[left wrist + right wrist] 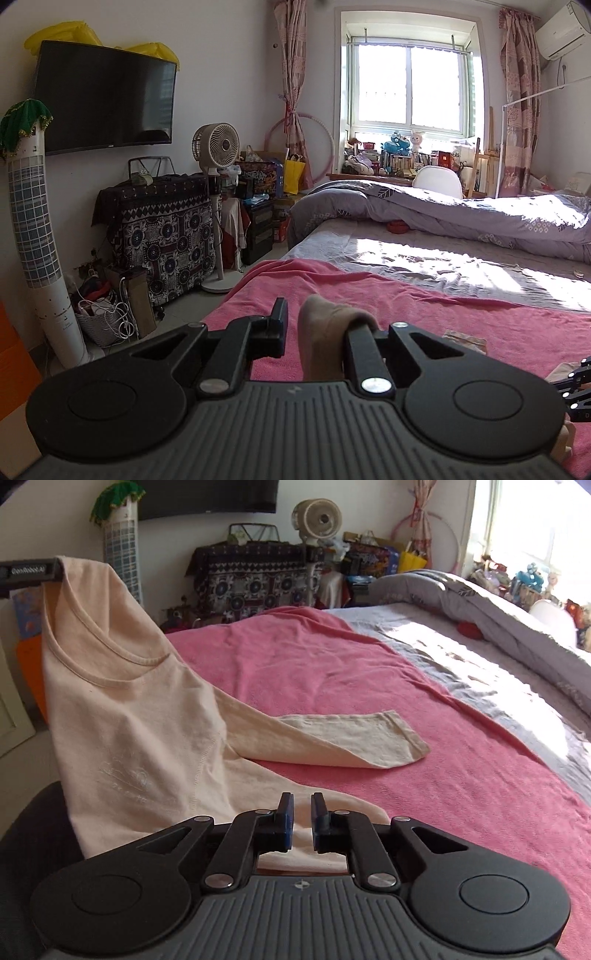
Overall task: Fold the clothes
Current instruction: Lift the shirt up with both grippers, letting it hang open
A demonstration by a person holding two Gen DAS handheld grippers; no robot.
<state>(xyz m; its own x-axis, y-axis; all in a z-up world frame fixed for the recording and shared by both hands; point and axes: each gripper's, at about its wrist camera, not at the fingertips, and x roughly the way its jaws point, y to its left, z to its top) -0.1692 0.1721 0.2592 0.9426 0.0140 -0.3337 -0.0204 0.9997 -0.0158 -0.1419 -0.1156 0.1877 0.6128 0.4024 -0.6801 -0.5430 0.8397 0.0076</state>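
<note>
A peach long-sleeved shirt [125, 709] hangs from my left gripper [55, 572], lifted by the shoulder beside its neckline. One sleeve [351, 738] trails flat on the pink blanket [369, 672]. In the left wrist view the shirt fabric [328, 336] is draped over the right finger of my left gripper [317, 325], whose fingers stand apart. My right gripper [302, 819] hovers low over the shirt's lower part, with a narrow gap between its blue pads and nothing in them. Its edge shows in the left wrist view [576, 384].
The pink blanket covers the near part of a bed [424, 258]. A grey duvet [461, 210] lies bunched along the far side. A fan [218, 147], a covered cabinet [162, 229], a tower fan [40, 240] and clutter stand on the floor to the left.
</note>
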